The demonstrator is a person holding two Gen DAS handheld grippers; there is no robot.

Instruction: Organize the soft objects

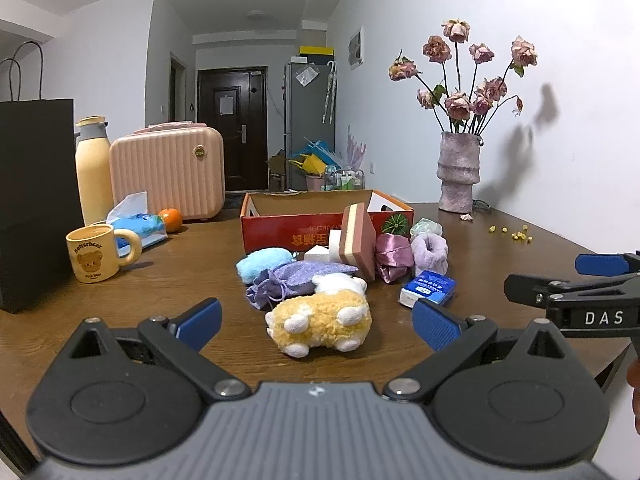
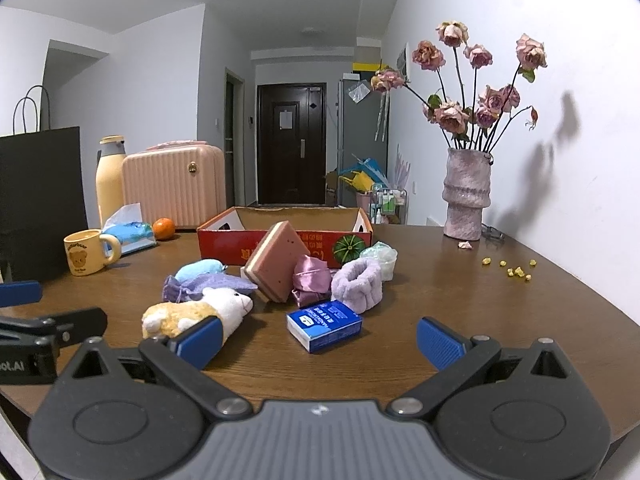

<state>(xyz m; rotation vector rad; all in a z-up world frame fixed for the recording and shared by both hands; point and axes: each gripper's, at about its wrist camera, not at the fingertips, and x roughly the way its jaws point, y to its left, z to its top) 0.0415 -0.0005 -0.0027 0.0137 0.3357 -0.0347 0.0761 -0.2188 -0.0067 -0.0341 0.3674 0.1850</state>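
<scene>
While the yellow and white plush toy [image 1: 320, 322] lies on its side on the brown table [image 1: 192, 280], a heap of soft things sits just behind it, in front of the red box [image 1: 288, 228]. The left gripper [image 1: 316, 324] and right gripper [image 2: 318, 338] both hover wide open, holding nothing.

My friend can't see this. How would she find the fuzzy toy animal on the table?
Start at the red cardboard box in the middle of the brown wooden table. A pile of soft things lies in front of it; nearest the camera is the yellow-and-white plush animal, lying on its side. It alone has woolly fur and little white feet.
</scene>
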